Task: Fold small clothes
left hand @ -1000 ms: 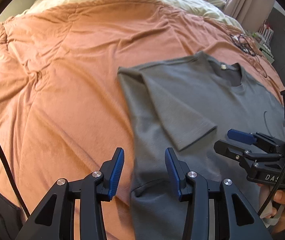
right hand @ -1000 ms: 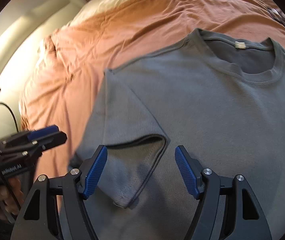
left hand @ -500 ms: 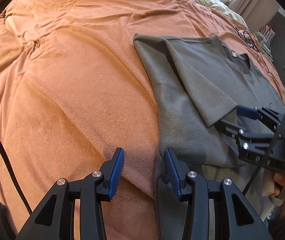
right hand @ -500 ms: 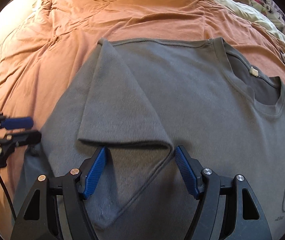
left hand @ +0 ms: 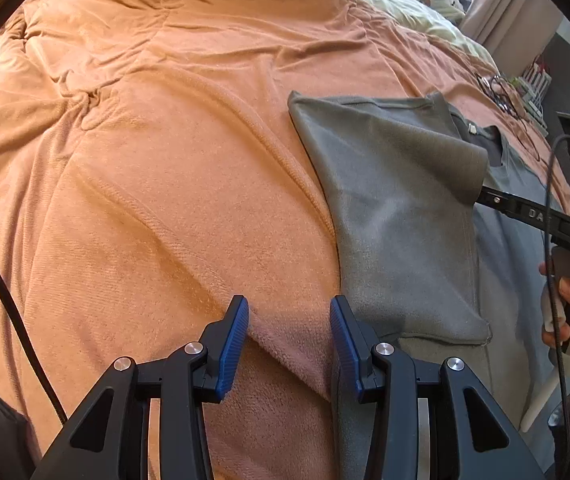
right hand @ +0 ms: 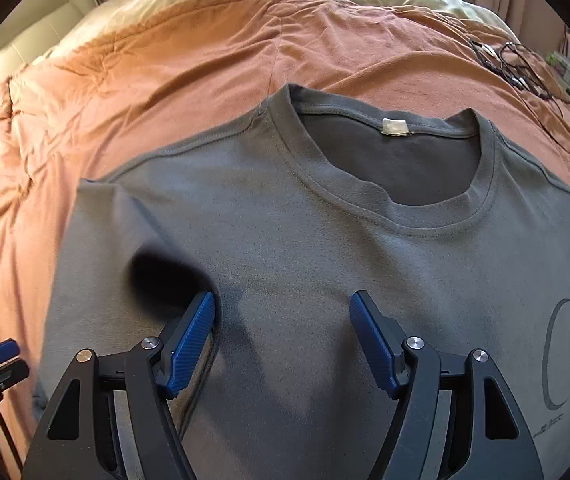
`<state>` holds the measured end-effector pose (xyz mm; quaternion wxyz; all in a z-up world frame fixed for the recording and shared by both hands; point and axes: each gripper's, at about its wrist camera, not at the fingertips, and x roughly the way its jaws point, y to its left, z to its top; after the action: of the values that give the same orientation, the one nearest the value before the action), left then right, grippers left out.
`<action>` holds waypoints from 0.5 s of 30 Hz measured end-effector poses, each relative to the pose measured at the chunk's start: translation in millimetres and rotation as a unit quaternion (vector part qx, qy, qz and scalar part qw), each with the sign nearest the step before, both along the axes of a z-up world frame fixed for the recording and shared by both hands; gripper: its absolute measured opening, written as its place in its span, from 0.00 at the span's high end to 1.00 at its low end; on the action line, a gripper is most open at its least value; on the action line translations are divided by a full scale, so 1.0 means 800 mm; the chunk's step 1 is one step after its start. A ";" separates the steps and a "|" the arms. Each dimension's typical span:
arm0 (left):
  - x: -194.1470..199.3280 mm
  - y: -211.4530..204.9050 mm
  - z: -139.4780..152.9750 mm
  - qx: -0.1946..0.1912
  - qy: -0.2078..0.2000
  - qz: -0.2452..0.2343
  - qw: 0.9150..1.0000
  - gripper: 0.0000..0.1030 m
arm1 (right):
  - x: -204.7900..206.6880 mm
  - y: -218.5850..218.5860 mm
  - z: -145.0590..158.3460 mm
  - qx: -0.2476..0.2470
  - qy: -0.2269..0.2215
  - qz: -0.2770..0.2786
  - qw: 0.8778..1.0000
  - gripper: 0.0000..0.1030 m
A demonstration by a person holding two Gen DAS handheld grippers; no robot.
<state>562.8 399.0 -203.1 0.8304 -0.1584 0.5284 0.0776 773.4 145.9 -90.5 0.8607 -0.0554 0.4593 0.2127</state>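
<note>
Bedspread (left hand: 165, 160): orange, lying rumpled beneath both tools.
Shirt (right hand: 325, 260): grey, lying flat under right gripper (right hand: 283, 332), sleeve draping over its left finger.
Left gripper (left hand: 289, 332): jaws standing apart, straddling shirt's edge, clamping nothing.
Right gripper: jaws standing apart, clamping nothing.

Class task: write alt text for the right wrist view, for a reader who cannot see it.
A grey T-shirt lies flat on an orange blanket, neck opening and white label facing the camera. The right gripper hovers open over its chest, the left blue pad at the folded-in sleeve.
</note>
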 end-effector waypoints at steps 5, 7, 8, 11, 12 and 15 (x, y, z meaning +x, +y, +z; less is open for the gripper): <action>0.003 -0.009 0.006 0.000 -0.006 -0.002 1.000 0.57 | -0.011 -0.012 0.009 0.038 0.000 0.028 0.999 0.38; 0.005 -0.013 0.008 -0.002 -0.010 -0.005 1.000 0.57 | -0.012 -0.014 0.007 0.043 0.005 0.034 0.998 0.38; 0.007 -0.015 0.008 -0.006 -0.011 -0.007 1.000 0.57 | -0.011 -0.013 0.004 0.052 0.013 0.040 0.998 0.38; 0.012 -0.023 0.005 -0.012 -0.009 -0.014 1.000 0.57 | 0.004 -0.009 -0.009 0.083 0.049 0.058 0.994 0.45; 0.014 -0.026 0.002 -0.011 -0.006 -0.017 1.000 0.57 | 0.010 -0.008 -0.014 0.095 0.060 0.061 0.992 0.51; 0.018 -0.033 -0.005 -0.009 0.000 -0.025 1.000 0.57 | 0.030 -0.005 -0.025 0.118 0.077 0.057 0.988 0.60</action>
<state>577.0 372.4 -207.2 0.8305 -0.1525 0.5331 0.0520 797.5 142.1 -110.7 0.8097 0.0369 0.4920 0.3177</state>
